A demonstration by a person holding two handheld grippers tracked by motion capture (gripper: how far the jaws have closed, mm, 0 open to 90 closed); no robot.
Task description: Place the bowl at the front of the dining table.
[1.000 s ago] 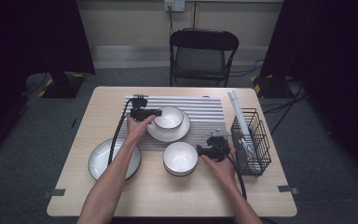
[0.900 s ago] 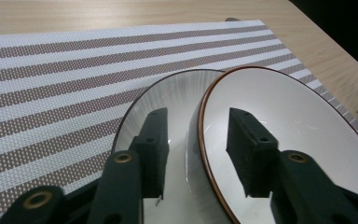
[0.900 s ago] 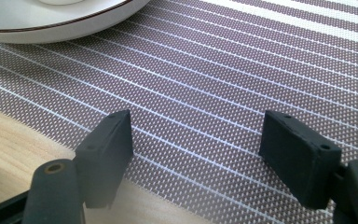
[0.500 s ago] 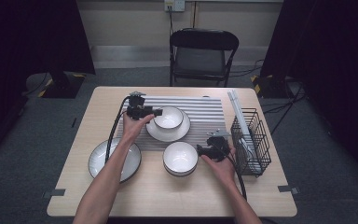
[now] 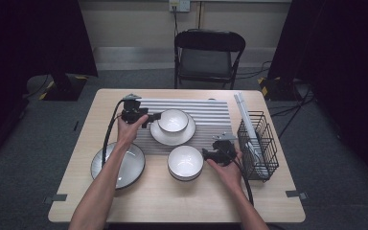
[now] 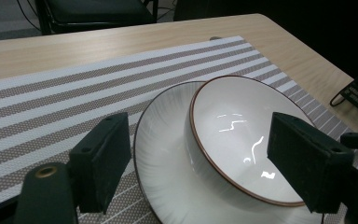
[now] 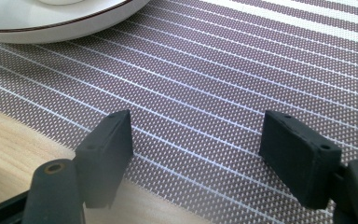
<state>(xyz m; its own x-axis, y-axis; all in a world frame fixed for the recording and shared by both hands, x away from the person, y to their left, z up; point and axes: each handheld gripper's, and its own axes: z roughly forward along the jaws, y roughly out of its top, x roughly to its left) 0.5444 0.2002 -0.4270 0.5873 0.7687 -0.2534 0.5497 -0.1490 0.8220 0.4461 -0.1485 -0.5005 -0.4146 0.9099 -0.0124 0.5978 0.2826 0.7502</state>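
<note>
On the striped mat [image 5: 211,112], the left gripper [image 5: 149,116] has backed off the bowl [image 5: 173,120], jaws just opened wide.

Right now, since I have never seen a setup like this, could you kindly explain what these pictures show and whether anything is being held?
A person sits at a wooden table with a hand-held, two-jawed tool in each hand. One picture looks down from above; the other two come from small cameras riding on each tool, looking along its black jaws.

On the striped mat a bowl sits on a plate. Nearer the person lie a second bowl and an empty plate; a wire basket stands at the right.

The left tool has just been opening its jaws, which stand apart beside the bowl on the plate without pressing on it. The right tool is open over the mat. Nothing is held.
</note>
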